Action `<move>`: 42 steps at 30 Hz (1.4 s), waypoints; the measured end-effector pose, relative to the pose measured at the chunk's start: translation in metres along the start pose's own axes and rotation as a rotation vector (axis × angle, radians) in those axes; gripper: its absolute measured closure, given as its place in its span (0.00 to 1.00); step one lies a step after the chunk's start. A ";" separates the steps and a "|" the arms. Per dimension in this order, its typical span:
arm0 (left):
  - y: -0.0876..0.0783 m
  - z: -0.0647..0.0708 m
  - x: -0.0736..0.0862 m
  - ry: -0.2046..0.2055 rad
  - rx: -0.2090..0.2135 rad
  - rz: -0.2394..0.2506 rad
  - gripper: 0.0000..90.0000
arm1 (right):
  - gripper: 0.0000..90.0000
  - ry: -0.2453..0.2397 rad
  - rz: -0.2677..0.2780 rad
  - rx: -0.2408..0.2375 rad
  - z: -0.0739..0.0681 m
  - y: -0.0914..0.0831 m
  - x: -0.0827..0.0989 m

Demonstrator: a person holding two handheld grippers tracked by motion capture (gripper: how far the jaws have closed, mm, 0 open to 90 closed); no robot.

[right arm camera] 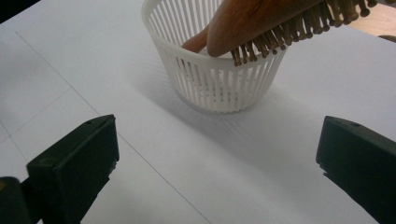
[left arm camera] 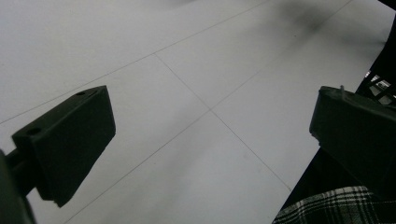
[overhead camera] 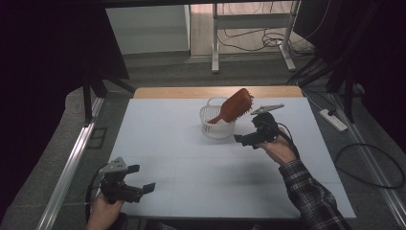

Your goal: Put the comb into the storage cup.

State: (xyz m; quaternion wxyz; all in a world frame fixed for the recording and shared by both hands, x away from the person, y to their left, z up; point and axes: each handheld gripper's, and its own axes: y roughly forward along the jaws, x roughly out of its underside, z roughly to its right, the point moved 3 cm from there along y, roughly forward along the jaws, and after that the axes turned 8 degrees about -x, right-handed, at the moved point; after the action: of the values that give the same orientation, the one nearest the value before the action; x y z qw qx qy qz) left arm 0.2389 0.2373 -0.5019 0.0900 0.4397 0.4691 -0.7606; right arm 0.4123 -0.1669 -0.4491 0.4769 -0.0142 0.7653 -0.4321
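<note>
White table (overhead camera: 191, 177), slatted basket (overhead camera: 216, 128).

A power strip (overhead camera: 332, 120) lies on the floor beside cables (overhead camera: 261, 40).

The place reads as a lab or test room set up for recording, not a home. A plain white surface (overhead camera: 191, 182) with thin ruled lines sits on a wooden top, hemmed in by dark black curtains (overhead camera: 52, 57) on both sides. Aluminium rails (overhead camera: 72, 158) run along the grey carpeted floor. Behind stands a bare white metal desk frame (overhead camera: 215, 38) with loose cables (overhead camera: 268, 40) beneath it, and a power strip (overhead camera: 333, 120) lies on the floor at the right.
</note>
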 end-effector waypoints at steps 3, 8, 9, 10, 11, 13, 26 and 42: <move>0.000 0.000 0.000 0.000 -0.002 -0.001 0.00 | 0.00 -0.014 0.006 0.004 -0.002 -0.002 0.001; 0.000 0.000 0.000 0.000 -0.004 -0.001 0.00 | 0.00 -0.032 0.019 0.009 -0.005 -0.007 0.002; 0.000 0.000 0.000 0.000 -0.004 -0.002 0.00 | 0.00 -0.035 0.019 0.011 -0.006 -0.008 0.002; 0.000 0.000 0.000 0.000 -0.005 -0.001 0.00 | 0.00 -0.039 0.023 0.010 -0.006 -0.008 0.002; 0.000 0.000 0.000 0.000 -0.004 -0.002 0.00 | 0.00 -0.043 0.027 0.010 -0.006 -0.009 0.003; 0.000 0.000 0.000 -0.001 -0.005 -0.001 0.00 | 0.00 -0.051 0.029 0.009 -0.006 -0.010 0.003; 0.000 0.000 0.000 -0.002 -0.004 -0.003 0.00 | 0.00 -0.049 0.056 -0.006 -0.007 -0.018 0.015; 0.000 0.000 0.000 -0.005 -0.003 -0.002 0.00 | 0.00 -0.036 0.044 -0.023 -0.009 -0.026 0.030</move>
State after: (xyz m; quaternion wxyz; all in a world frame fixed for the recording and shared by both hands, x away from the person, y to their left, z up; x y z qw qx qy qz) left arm 0.2390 0.2375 -0.5021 0.0911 0.4371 0.4705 -0.7611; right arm 0.3786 -0.1901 -0.4519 0.4998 -0.0106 0.7616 -0.4125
